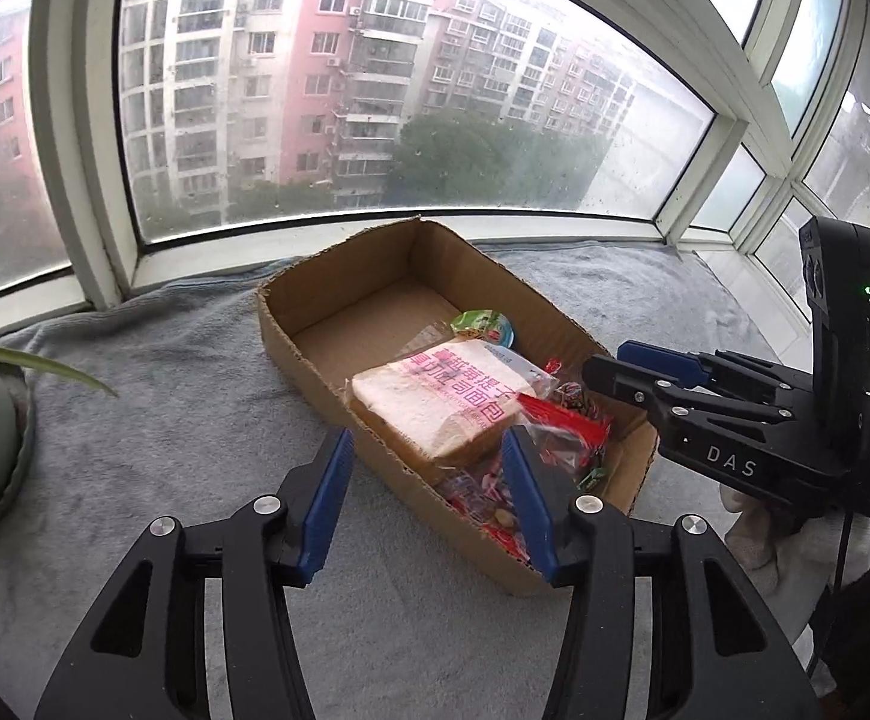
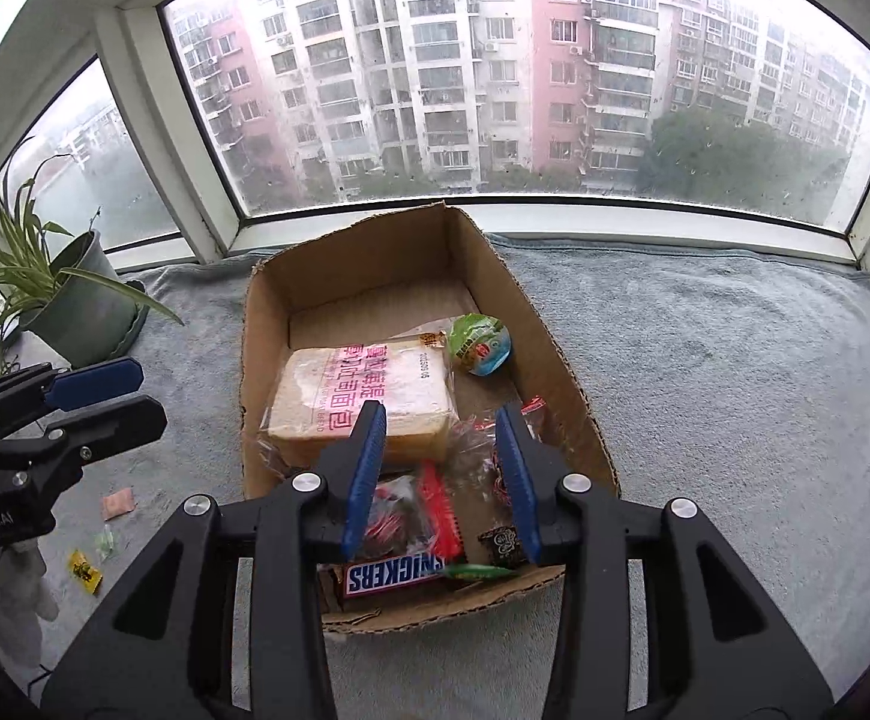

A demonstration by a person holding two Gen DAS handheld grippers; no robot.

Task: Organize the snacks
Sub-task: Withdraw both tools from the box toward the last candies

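With both your grippers hanging over the cardboard box (image 2: 561, 372) on the grey cloth, jaws partly apart and nothing in either one, the left gripper (image 1: 429, 504) and right gripper (image 2: 441, 480) have no load, and the loose sweets (image 2: 96, 546) lie out on the cloth by your left hand, light and crinkly, so I'd pinch each by a wrapper end. Inside the box sits the soft bagged bread (image 2: 363, 402), easy to crush, with a round green snack (image 2: 478, 343) beside it, and a chocolate bar (image 2: 396, 577) and small wrapped packets at the near end
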